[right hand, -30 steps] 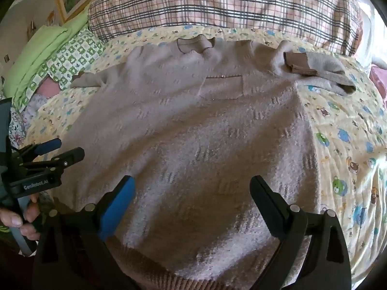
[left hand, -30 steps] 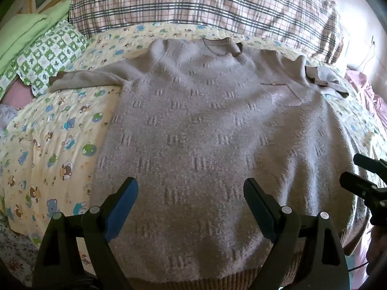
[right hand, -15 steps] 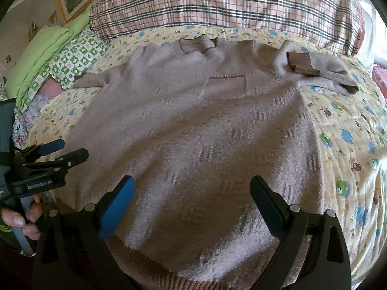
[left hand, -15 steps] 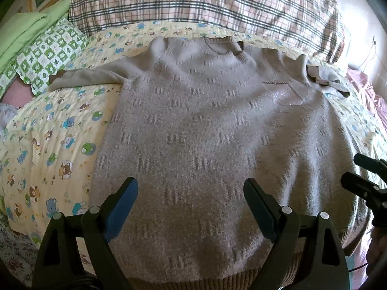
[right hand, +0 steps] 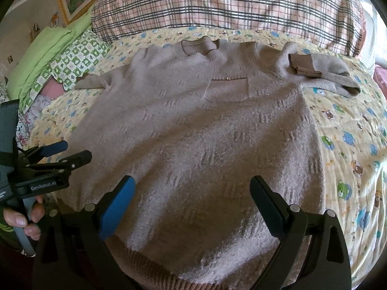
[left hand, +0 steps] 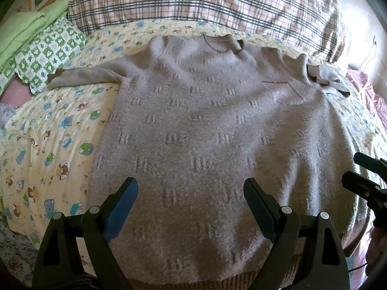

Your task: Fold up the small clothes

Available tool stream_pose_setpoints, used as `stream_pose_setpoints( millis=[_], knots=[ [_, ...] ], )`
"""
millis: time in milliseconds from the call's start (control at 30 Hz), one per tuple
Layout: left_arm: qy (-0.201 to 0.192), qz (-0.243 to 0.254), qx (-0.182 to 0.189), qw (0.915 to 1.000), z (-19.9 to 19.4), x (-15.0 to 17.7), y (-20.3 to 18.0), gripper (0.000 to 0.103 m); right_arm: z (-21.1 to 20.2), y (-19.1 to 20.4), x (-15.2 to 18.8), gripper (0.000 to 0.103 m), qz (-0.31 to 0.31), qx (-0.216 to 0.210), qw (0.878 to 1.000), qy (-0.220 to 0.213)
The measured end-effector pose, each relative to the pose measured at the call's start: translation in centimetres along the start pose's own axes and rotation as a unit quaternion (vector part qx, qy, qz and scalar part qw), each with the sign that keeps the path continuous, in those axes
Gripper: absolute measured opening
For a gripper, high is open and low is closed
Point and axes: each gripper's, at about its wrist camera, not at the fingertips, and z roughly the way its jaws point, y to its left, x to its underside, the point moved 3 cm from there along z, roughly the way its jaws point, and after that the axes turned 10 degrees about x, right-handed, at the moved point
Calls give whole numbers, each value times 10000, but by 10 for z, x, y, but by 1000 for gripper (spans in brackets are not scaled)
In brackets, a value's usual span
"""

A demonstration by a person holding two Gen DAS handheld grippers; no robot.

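Observation:
A beige-grey knit sweater [left hand: 205,125] lies flat and face up on the bed, collar far, ribbed hem near. It also fills the right wrist view [right hand: 198,130]. Its left sleeve [left hand: 82,77] stretches out to the left. Its right sleeve [right hand: 321,72] is folded back by the shoulder. My left gripper [left hand: 191,193] is open and empty above the lower left part of the sweater. My right gripper [right hand: 193,191] is open and empty above the lower right part. Each gripper shows in the other's view, the left one [right hand: 65,152] and the right one [left hand: 362,171].
The sweater lies on a yellow cartoon-print quilt [left hand: 48,140]. A plaid pillow [left hand: 205,4] lies behind the collar. A green checked pillow [left hand: 46,53] and a plain green one [right hand: 41,55] are at the far left. Pink bedding [left hand: 367,94] is at the right edge.
Both grippers have drawn back a little toward the hem, so the sweater sits slightly lower in both views. Both stay open.

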Motion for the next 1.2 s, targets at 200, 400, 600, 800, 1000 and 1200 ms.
stream_pose_setpoints(
  millis=[200, 400, 600, 800, 1000, 1200],
  knots=[
    [-3, -151, 220, 9996, 7, -5, 1, 90, 2, -4, -5, 96, 19, -2, 10000, 25],
    [108, -34, 28, 9999, 12, -17, 6, 90, 7, -19, -16, 96, 78, 27, 9999, -68],
    [52, -75, 41, 10000, 20, -35, 12, 90, 10, -52, -38, 96, 257, 183, 9993, -223],
    [-128, -63, 97, 9999, 30, -60, 16, 90, 26, -104, -76, 96, 550, 261, 9977, -305],
    [-155, -16, 70, 9999, 44, -89, 20, 90, 49, -155, -129, 95, 500, 607, 9951, -598],
    [-74, -84, 3, 9999, 59, -110, 27, 90, 95, -186, -171, 80, 347, 803, 9947, -532]
  ],
)
